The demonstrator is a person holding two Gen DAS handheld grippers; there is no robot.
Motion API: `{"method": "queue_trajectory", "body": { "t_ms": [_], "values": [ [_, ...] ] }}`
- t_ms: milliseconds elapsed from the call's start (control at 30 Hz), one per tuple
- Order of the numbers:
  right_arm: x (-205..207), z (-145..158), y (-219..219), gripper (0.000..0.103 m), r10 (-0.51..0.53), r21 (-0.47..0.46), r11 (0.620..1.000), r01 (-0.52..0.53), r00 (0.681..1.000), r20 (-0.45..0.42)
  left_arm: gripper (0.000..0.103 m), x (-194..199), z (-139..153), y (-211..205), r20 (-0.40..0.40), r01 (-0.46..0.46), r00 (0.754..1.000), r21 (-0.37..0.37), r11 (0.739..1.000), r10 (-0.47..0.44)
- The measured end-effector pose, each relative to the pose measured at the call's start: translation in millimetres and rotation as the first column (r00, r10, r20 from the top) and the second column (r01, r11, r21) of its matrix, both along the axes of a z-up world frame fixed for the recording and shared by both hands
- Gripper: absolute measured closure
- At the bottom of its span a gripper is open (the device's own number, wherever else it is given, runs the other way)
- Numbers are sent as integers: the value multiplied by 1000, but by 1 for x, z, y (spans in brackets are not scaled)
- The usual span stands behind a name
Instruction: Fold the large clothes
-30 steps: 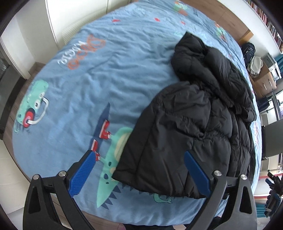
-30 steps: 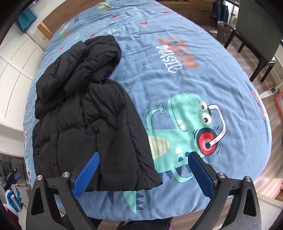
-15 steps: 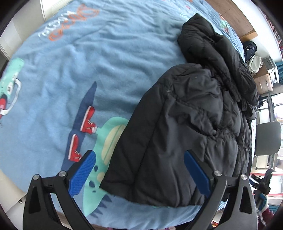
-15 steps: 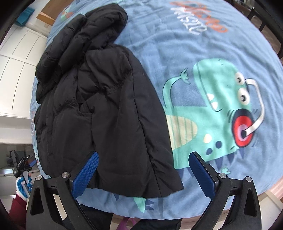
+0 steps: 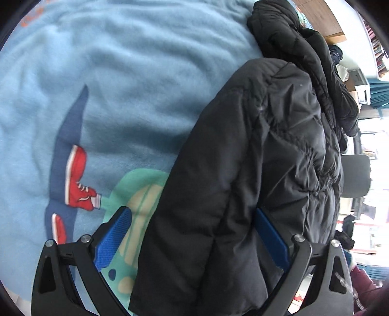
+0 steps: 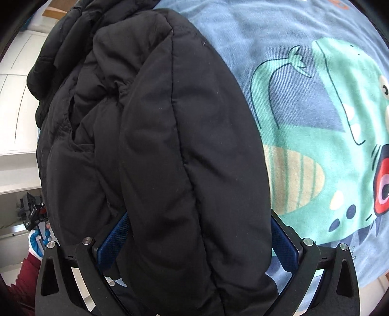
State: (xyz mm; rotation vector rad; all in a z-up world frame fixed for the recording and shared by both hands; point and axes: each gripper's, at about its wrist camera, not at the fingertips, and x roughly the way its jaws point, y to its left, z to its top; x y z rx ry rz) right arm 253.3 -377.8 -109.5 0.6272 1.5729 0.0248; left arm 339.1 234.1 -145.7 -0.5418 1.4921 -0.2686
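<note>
Looking along your left gripper [image 5: 193, 233], you see its two blue-padded fingers [image 5: 113, 239] spread wide, one on each side of the near hem of the black quilted puffer jacket [image 5: 243, 170]. The pads do not press the cloth, so this gripper holds nothing. Your right gripper [image 6: 198, 239] is the same: its blue fingers [image 6: 283, 243] stand wide apart with the thick folded edge of the jacket [image 6: 170, 145] between them, and the left finger is partly hidden behind the fabric. It is not clamped on the jacket.

The jacket lies on the light blue bedspread with a green cartoon dinosaur print [image 5: 121, 85], along the near edge of the bed, bunched in several padded layers. Just beside it on the bedspread [image 6: 316, 121] are the dinosaur's striped belly and, in the left view, its red sneakers [image 5: 79, 179].

Farther away, the jacket's hood end reaches toward a wooden headboard [image 5: 333, 21]. A dark chair [image 5: 356, 175] stands beyond the bed.
</note>
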Motion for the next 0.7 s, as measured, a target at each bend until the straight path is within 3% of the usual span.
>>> {"method": "queue_trajectory", "body": {
  "t_ms": [433, 567, 700],
  "values": [
    [4, -21, 5, 1, -1, 73, 997, 4, 999, -40, 2, -28, -20, -3, -107, 26, 993, -221, 975, -50],
    [-2, -22, 6, 3, 1, 89, 996, 3, 999, -48, 3, -35, -18, -18, -114, 50, 991, -215, 975, -76],
    [-6, -24, 10, 16, -23, 118, 993, 27, 999, -37, 7, -38, -11, -31, -111, 57, 991, -206, 977, -81]
  ]
}}
